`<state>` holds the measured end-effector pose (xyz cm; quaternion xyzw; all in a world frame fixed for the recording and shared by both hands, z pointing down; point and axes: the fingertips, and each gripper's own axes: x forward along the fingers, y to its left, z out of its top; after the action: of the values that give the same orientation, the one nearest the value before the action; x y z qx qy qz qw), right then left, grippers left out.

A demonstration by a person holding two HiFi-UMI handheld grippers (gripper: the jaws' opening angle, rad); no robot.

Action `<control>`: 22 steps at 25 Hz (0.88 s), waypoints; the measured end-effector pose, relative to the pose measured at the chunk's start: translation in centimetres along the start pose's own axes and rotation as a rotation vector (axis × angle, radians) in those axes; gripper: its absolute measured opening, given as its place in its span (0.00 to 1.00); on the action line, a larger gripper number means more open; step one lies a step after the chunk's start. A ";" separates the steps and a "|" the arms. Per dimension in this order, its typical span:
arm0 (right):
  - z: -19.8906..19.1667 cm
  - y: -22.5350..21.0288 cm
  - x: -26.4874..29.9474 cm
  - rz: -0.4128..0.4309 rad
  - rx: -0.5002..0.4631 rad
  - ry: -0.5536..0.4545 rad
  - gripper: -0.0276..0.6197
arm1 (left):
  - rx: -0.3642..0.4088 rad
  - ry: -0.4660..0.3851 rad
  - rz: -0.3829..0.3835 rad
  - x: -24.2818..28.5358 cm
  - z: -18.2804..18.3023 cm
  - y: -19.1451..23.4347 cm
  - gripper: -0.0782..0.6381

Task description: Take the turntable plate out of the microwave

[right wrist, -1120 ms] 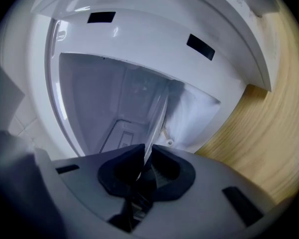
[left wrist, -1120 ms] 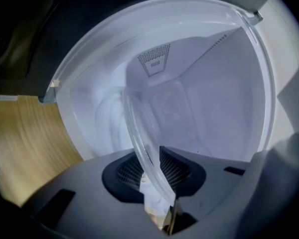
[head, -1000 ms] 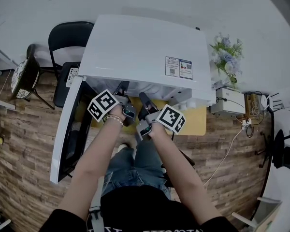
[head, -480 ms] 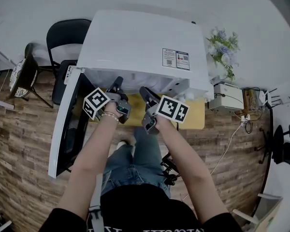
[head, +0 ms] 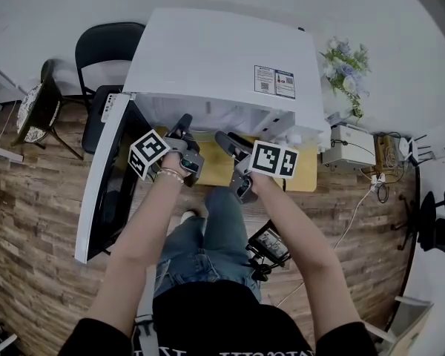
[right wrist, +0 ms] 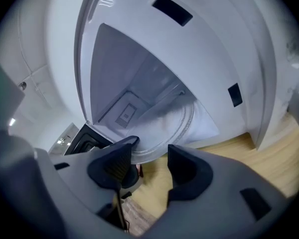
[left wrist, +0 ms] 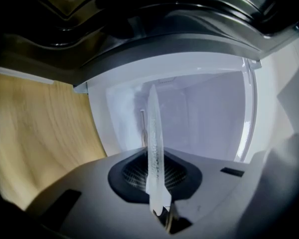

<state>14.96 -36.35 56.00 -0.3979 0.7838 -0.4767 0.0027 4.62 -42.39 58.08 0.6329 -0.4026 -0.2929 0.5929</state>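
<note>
One microwave (head: 215, 58), white, on the wood table (head: 302, 178); its door (head: 107, 176) swung wide to your left; its cavity (right wrist: 134, 78) white-walled, holding the far part of the plate.

One plate (left wrist: 153, 133), clear glass, round, partly inside the cavity; its near rim juts past the cavity's front lip, above the table.

Your left gripper (head: 182, 129): jaws closed on the plate's rim; the rim shows edge-on there as a thin pale strip pinched between the dark pads.

Your right gripper (right wrist: 149, 158): jaws have just been opening and stand apart; the plate's rim lies just beyond the gap, close by one pad (right wrist: 114, 166), not pressed; nothing gripped.

Both grippers sit side by side at the cavity mouth, the left nearer the door.
</note>
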 end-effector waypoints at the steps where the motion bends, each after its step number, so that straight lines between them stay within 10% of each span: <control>1: -0.2 0.0 0.0 -0.007 -0.002 0.000 0.41 | 0.002 0.003 0.000 -0.1 0.0 0.0 0.15; 8: -0.5 -1.8 -0.3 -0.092 0.076 -0.066 0.43 | 0.015 0.011 -0.005 -0.6 -0.4 -0.6 0.15; 22: 0.6 -1.4 1.6 0.106 0.197 -0.217 0.31 | -0.007 0.022 -0.169 -3.9 -1.2 -2.1 0.16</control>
<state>14.96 -38.13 57.38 -0.4029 0.7482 -0.5048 0.1516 4.03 -38.47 55.70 0.6656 -0.3401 -0.3362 0.5729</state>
